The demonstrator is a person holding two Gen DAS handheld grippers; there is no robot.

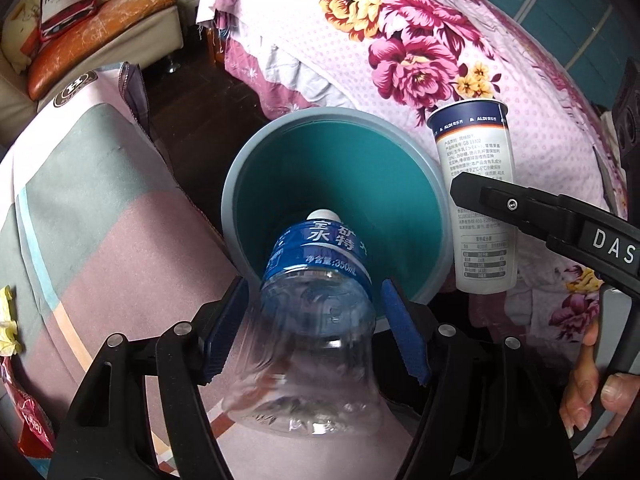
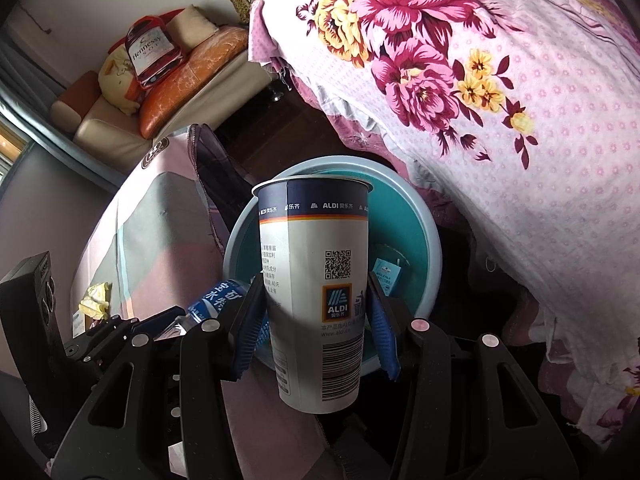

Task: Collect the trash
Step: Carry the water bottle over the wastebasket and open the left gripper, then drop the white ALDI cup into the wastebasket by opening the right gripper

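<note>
Left hand-held gripper (image 1: 314, 330) jaws apart around light, crushable water bottle (image 1: 316, 280) above bin (image 1: 240, 184); right hand-held gripper (image 2: 316, 328) clamped on stiff paper cup (image 2: 316, 280) mid-body.

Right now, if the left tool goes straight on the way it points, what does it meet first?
Most likely the teal bin: the left tool points into its open mouth, with the water bottle leading cap first. Depth is unclear.
</note>
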